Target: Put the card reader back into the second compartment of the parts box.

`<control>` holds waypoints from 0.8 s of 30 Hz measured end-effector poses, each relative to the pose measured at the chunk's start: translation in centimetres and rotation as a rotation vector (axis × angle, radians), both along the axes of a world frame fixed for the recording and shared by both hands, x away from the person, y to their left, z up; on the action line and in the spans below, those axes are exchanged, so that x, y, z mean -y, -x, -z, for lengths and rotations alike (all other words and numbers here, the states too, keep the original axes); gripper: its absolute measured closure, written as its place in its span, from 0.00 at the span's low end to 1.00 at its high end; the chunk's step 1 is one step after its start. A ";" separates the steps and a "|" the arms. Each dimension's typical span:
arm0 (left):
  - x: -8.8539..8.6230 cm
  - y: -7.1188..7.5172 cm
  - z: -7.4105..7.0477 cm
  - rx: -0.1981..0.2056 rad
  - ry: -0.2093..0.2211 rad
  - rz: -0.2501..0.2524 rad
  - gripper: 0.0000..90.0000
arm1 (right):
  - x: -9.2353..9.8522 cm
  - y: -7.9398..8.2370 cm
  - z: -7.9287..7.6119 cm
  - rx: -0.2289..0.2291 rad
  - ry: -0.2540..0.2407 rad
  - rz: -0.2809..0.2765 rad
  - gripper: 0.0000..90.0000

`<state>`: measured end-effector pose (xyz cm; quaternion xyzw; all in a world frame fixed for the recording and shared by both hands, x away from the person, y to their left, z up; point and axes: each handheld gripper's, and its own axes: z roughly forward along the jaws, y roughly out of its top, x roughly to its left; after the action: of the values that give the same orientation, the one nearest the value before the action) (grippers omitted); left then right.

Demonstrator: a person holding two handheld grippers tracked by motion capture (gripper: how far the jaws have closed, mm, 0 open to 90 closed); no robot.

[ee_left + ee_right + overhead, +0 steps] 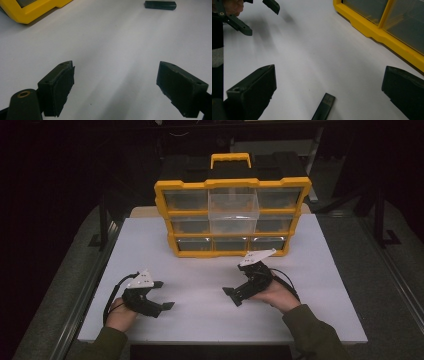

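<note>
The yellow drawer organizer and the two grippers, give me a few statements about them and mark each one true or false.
1. The yellow drawer organizer stands upright at the far side of the white table. True.
2. The middle drawer in the top row is pulled forward. True.
3. The left gripper is shut on a drawer. False: its jaws are wide apart over bare table, holding nothing.
4. The right gripper rests on top of the organizer. False: it is over the table in front of the organizer, jaws open.
5. The organizer has a yellow carry handle on top. True.
</note>
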<state>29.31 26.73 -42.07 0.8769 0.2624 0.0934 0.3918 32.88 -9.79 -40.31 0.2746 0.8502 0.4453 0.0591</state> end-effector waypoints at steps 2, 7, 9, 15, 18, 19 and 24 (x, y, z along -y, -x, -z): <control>0.0 0.0 0.0 0.000 0.000 0.000 0.16 | -0.2 -0.1 0.0 0.000 0.001 -0.001 0.00; 0.0 0.0 0.0 0.002 0.001 0.000 0.16 | -0.8 -0.3 0.0 0.000 0.009 -0.006 0.00; 0.0 0.0 0.0 0.001 0.001 0.001 0.16 | -1.0 -0.4 0.1 -0.002 0.014 -0.007 0.00; -0.1 0.0 0.0 0.002 -0.003 0.002 0.16 | -1.3 -0.3 0.5 -0.008 0.060 -0.010 0.00; -0.1 0.0 0.0 0.004 -0.005 0.000 0.16 | -1.3 -0.2 0.5 -0.011 0.066 -0.011 0.00; -0.1 0.0 0.0 0.003 -0.005 0.000 0.16 | -1.3 -0.2 0.5 -0.013 0.068 -0.011 0.00; -0.1 0.1 0.0 0.003 -0.006 0.000 0.16 | -1.3 -0.1 0.8 -0.014 0.084 -0.014 0.00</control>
<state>29.25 26.83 -42.11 0.8780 0.2615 0.0953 0.3895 32.94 -8.45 -41.07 0.2690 0.8704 0.4079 0.0615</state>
